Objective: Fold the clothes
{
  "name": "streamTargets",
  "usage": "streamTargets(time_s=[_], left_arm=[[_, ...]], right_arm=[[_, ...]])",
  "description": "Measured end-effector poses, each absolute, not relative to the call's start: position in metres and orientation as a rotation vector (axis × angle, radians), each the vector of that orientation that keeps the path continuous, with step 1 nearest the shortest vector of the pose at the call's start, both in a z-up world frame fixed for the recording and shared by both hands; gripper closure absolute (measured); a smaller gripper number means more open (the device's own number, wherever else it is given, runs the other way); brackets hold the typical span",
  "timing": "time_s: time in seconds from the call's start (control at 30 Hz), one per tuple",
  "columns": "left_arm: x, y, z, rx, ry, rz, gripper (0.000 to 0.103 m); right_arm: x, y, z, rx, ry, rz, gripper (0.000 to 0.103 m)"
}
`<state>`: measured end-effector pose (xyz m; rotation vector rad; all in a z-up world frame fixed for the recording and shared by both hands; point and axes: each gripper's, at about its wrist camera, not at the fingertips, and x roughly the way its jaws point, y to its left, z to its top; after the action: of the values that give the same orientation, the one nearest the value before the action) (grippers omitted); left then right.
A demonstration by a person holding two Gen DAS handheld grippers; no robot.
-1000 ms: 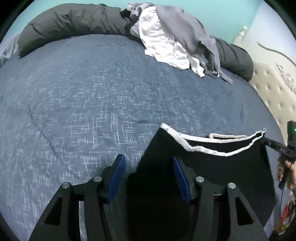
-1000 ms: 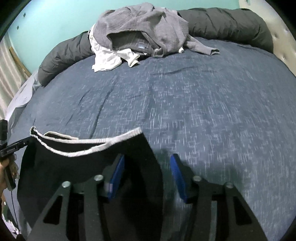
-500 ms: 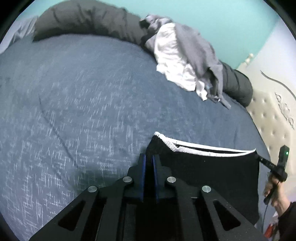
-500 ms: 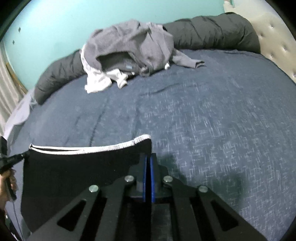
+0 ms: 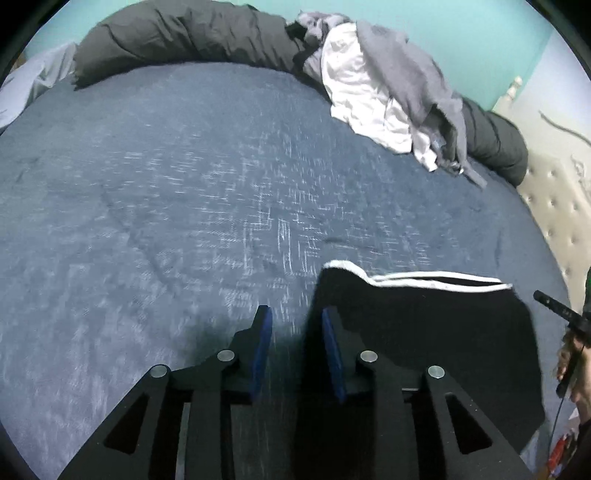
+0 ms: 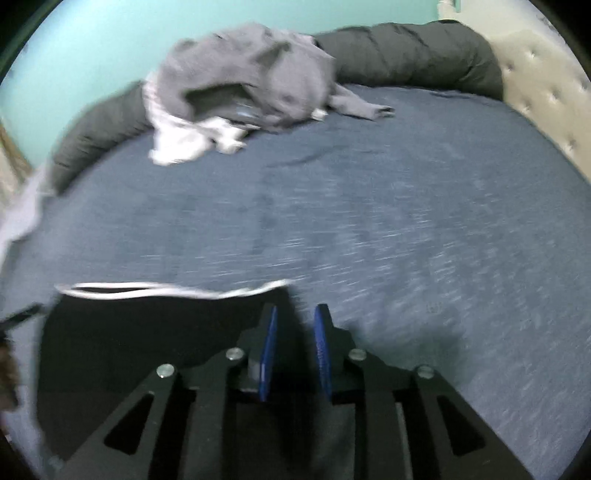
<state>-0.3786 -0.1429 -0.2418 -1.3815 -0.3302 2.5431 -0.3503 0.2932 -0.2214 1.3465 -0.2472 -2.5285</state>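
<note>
A garment point(image 5: 424, 332) lies flat on the near edge of the bed point(image 5: 184, 203), a heap of clothes point(image 5: 388, 81) at the far side (atop the rolled duvet point(image 5: 184, 33)), well apart.

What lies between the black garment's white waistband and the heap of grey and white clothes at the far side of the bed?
Nothing but bare blue bedspread between the black garment and the clothes heap; both wrist views show this.

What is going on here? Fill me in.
A person with a gripper in each hand is folding clothes on a bed. Both the left gripper and right gripper are open at the two near corners of a black garment lying flat. A pile of unfolded clothes waits at the far edge.
</note>
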Motion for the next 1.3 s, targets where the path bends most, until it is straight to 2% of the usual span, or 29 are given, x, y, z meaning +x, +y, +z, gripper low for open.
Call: streamTargets(time_s=[0.17, 0.23, 0.3, 0.47, 0.57, 0.87, 1.13, 1.23, 1.3], left_arm=[[-0.321, -0.153, -0.23, -1.353, -0.457, 2.571, 0.07], [-0.298, -0.152, -0.23, -1.349, -0.492, 2.575, 0.07], [-0.278, -0.149, -0.231, -1.338, -0.507, 2.578, 0.07], [-0.228, -0.145, -0.234, -1.299, -0.574, 2.578, 0.07], [-0.203, -0.145, -0.239, -1.283, -0.593, 2.585, 0.07], [-0.183, -0.14, -0.254, -1.254, -0.564, 2.564, 0.069], [-0.18, -0.148, -0.256, -1.229, -0.574, 2.578, 0.069], [-0.179, -0.15, -0.255, -1.224, -0.585, 2.575, 0.069], [-0.177, -0.151, -0.254, -1.221, -0.596, 2.571, 0.069]], right_arm=[[-0.297, 0.25, -0.21, 1.34, -0.234, -2.385, 0.083], [-0.275, 0.227, -0.215, 1.372, -0.239, -2.316, 0.084], [-0.255, 0.203, -0.223, 1.404, -0.24, -2.262, 0.09], [-0.225, 0.163, -0.245, 1.459, -0.325, -2.203, 0.093], [-0.214, 0.143, -0.254, 1.471, -0.28, -2.223, 0.093], [-0.206, 0.117, -0.296, 1.545, -0.149, -2.307, 0.094], [-0.193, 0.114, -0.275, 1.514, -0.177, -2.322, 0.094], [-0.183, 0.107, -0.282, 1.522, -0.112, -2.311, 0.095], [-0.185, 0.109, -0.291, 1.529, -0.137, -2.309, 0.095]])
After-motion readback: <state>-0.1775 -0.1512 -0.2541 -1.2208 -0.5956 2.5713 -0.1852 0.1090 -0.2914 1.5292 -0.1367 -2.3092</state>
